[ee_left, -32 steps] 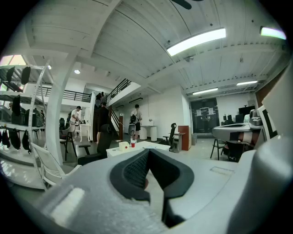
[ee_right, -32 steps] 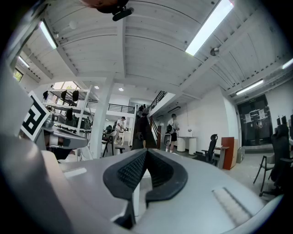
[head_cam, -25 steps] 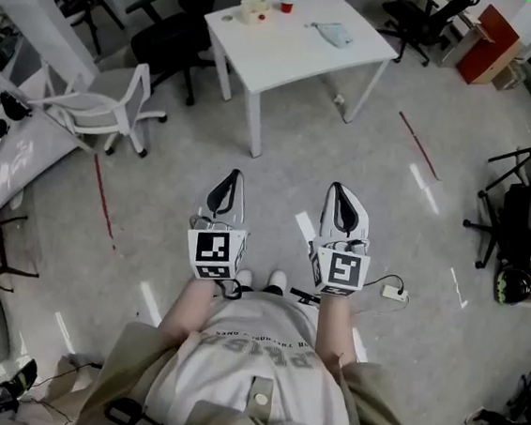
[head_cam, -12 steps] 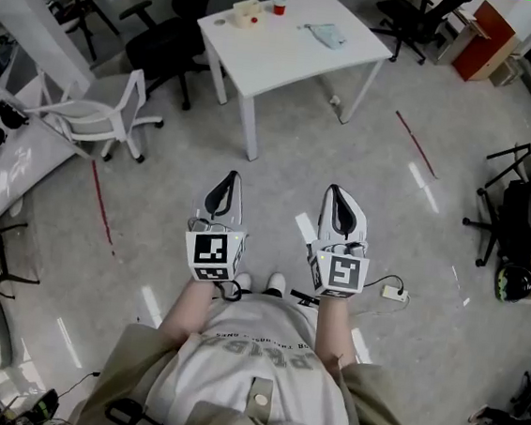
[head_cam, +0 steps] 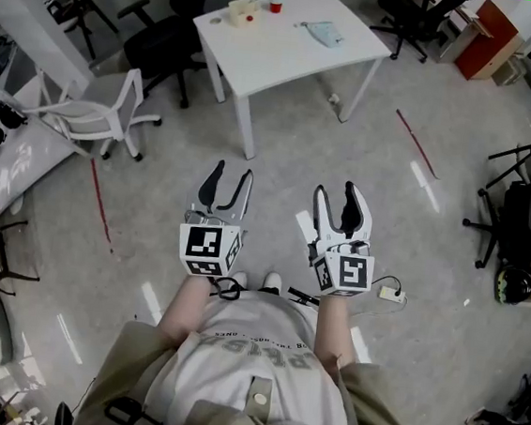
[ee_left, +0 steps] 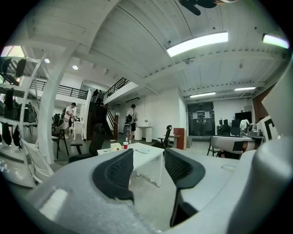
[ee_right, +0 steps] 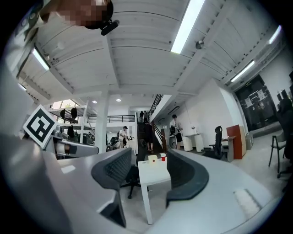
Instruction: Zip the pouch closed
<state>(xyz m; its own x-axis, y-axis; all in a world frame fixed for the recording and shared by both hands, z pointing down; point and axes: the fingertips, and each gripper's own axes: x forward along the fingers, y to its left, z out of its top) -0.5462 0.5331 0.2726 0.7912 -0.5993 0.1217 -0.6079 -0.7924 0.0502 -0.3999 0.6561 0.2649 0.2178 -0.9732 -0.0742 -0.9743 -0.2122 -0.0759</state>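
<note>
The pale blue pouch (head_cam: 324,34) lies on the far right part of a white table (head_cam: 263,60), well ahead of me across bare floor. Both grippers are held out at waist height, pointing toward that table and far short of it. My left gripper (head_cam: 229,180) has its jaws opening, with nothing between them. The jaws of my right gripper (head_cam: 338,201) are opening too, also on nothing. In the left gripper view the left gripper (ee_left: 147,170) frames the table, and the pouch (ee_left: 143,150) shows as a small flat shape on top. The right gripper (ee_right: 147,172) looks at the table's narrow end.
A red cup (head_cam: 275,2) and a cream box (head_cam: 241,10) stand at the table's far left. A white chair (head_cam: 97,114) is to the left, black office chairs behind. A power strip (head_cam: 391,292) lies on the floor by my right. People stand in the distance.
Both grippers went from shut to wide apart. Both hands edged forward toward the table.
</note>
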